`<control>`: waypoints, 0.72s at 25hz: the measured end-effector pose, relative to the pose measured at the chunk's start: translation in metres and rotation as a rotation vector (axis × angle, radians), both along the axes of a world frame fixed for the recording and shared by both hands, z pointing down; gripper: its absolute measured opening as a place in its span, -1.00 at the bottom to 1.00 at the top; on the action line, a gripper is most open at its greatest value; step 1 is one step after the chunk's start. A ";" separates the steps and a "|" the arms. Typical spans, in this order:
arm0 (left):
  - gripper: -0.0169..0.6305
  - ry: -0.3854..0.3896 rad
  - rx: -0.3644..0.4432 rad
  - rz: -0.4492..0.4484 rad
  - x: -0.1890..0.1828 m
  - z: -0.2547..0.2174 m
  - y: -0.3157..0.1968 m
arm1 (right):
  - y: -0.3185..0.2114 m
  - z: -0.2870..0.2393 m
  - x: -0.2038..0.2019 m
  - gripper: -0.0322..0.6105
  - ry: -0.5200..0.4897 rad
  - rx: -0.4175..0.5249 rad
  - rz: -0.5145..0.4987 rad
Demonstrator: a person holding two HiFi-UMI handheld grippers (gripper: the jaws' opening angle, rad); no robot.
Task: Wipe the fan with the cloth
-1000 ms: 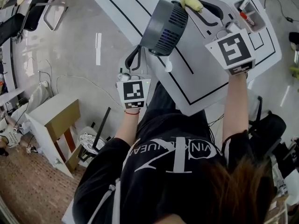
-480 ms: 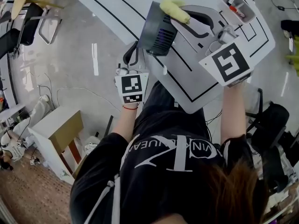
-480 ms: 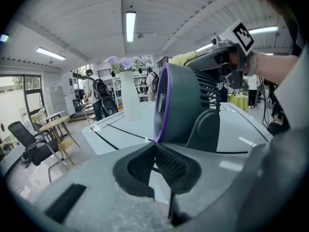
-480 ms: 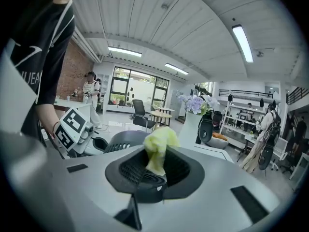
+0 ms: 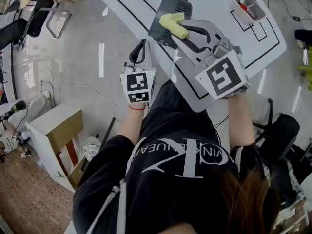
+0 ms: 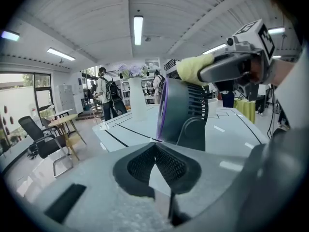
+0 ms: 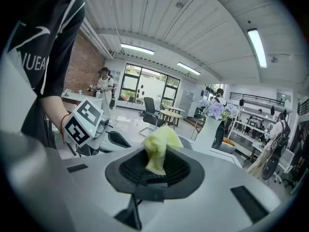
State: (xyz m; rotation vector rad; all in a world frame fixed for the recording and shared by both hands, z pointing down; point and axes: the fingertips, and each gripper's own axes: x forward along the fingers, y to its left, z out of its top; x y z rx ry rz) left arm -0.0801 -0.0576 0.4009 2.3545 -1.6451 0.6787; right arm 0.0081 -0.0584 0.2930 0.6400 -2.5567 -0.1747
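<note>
Near the left edge of the white table (image 5: 219, 4), marked with black lines, the dark grey fan (image 5: 169, 6) is seen standing upright on its base. A yellow-green cloth (image 5: 173, 25) is held bunched against the upper part of the fan's housing. In the left gripper view it is laid over the top rear edge of the housing, above the slatted back. The cloth is clamped by the right tool (image 5: 181, 29), whose jaws are closed on it. In the right gripper view the bunched fabric is shown rising from between the dark ribbed pads and hiding most of the fan behind it. The left tool (image 5: 138, 56) is held just off the table's edge, over the floor, near the fan but apart from it. Its jaws are pressed together with nothing between them, and from its own view the fan's purple-rimmed front and its stand are seen side-on straight ahead. Each tool is carried in one hand of the person, with its marker cube turned up toward the head camera. A small grey tray (image 5: 256, 17) with a few items in it is set at the far right corner of the table, well apart from the fan. A tall white vase (image 6: 138, 100) with flowers is seen beyond the fan.
</note>
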 end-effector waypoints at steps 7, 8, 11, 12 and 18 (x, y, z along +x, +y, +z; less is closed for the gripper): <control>-0.91 0.016 0.003 -0.072 -0.012 -0.006 0.025 | 0.022 0.012 -0.014 -0.64 0.005 0.021 -0.019; -0.91 0.015 0.003 -0.080 -0.013 -0.006 0.029 | 0.023 0.014 -0.015 -0.64 0.002 0.018 -0.015; -0.91 0.007 0.007 -0.101 -0.019 -0.008 0.040 | 0.033 0.027 -0.020 -0.64 0.018 0.004 -0.024; -0.91 0.004 0.010 -0.110 -0.022 -0.010 0.043 | 0.035 0.031 -0.023 -0.64 0.027 0.002 -0.029; -0.91 -0.009 0.032 -0.149 -0.036 -0.023 0.059 | 0.046 0.055 -0.032 -0.64 0.086 0.008 -0.029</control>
